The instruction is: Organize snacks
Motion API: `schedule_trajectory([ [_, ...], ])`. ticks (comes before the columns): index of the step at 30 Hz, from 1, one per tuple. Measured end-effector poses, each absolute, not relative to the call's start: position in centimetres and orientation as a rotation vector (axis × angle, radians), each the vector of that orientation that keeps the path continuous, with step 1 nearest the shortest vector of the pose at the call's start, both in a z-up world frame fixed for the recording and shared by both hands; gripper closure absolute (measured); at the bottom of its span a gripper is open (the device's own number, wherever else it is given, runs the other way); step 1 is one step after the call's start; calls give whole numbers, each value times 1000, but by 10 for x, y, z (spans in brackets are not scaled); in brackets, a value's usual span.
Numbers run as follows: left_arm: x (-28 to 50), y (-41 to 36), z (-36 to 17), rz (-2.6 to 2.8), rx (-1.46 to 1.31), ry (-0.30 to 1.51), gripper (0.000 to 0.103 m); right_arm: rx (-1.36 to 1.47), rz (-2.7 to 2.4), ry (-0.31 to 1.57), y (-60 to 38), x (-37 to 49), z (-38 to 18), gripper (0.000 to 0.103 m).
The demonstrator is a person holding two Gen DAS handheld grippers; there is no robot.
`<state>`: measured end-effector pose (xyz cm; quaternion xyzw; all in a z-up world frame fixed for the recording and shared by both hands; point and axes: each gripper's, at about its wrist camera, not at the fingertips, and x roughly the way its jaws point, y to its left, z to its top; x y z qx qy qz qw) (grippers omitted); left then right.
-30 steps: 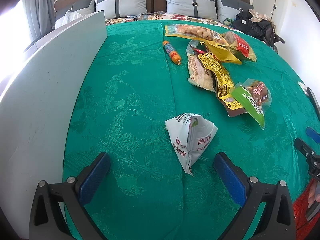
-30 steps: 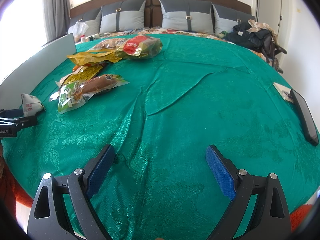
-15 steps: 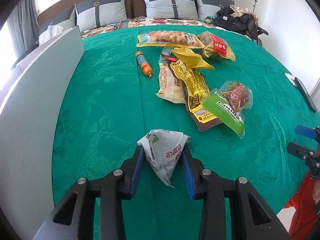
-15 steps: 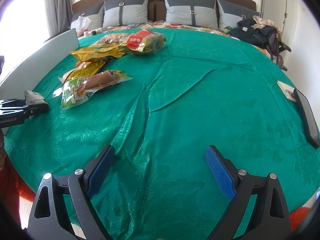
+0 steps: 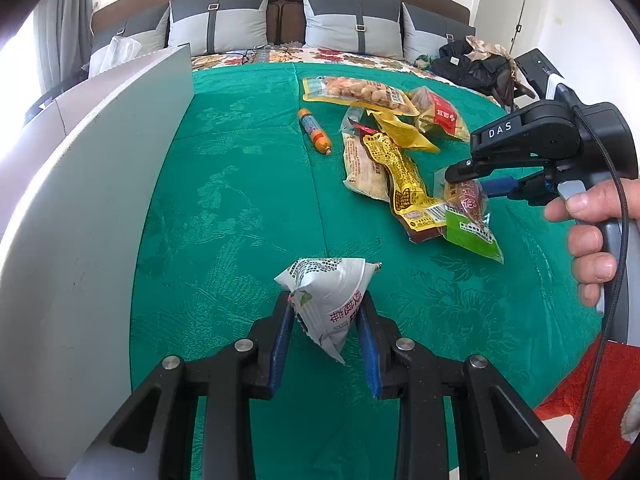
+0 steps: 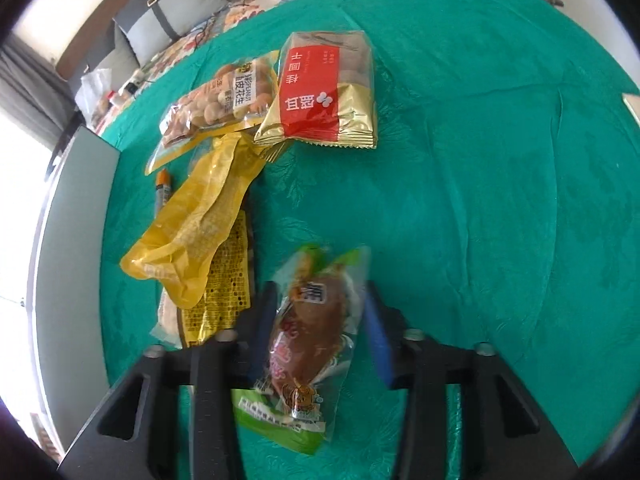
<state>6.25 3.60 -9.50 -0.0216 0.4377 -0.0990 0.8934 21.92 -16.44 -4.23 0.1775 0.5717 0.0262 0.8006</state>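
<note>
A white triangular packet [image 5: 324, 276] with red print stands pinched between the blue pads of my left gripper [image 5: 326, 308], just over the green cloth [image 5: 240, 220]. The jaws of my right gripper [image 6: 319, 290] are closing around a clear, green-edged packet [image 6: 308, 332] with a brown drumstick inside, and the pads touch its sides. In the left wrist view the right gripper [image 5: 464, 182] comes in from the right onto that packet [image 5: 472, 232], with a person's hand [image 5: 592, 232] on its handle.
A white board [image 5: 80, 220] stands upright along the left edge. Beyond lie an orange sausage [image 5: 316, 132], a peanut packet [image 6: 216, 104], a red and gold packet [image 6: 324, 88] and yellow packets [image 6: 196, 232]. Pillows and a dark bag sit at the far end.
My left gripper shut on the white packet and raised it slightly. My right gripper swung left across the cloth, tipped down over the drumstick packet and narrowed from wide open.
</note>
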Motion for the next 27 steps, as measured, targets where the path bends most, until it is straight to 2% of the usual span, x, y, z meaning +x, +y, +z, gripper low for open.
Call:
schedule_trajectory([
  [2, 62, 39, -93, -213, -59, 898, 72, 343, 117, 1247, -165, 224, -35, 70],
  [5, 65, 40, -94, -232, -88, 902, 72, 118, 234, 1286, -158, 233, -26, 73],
  [13, 65, 37, -89, -242, -86, 887, 72, 12, 238, 1342, -133, 231, -47, 52],
  [15, 63, 42, -87, -228, -97, 887, 72, -45, 213, 1313, -122, 229, -48, 57],
  [19, 58, 50, -75, -232, -141, 879, 72, 143, 247, 1307, -140, 233, -39, 73],
  [27, 49, 77, -15, -282, -312, 796, 72, 385, 343, 1191, -166, 229, 11, 74],
])
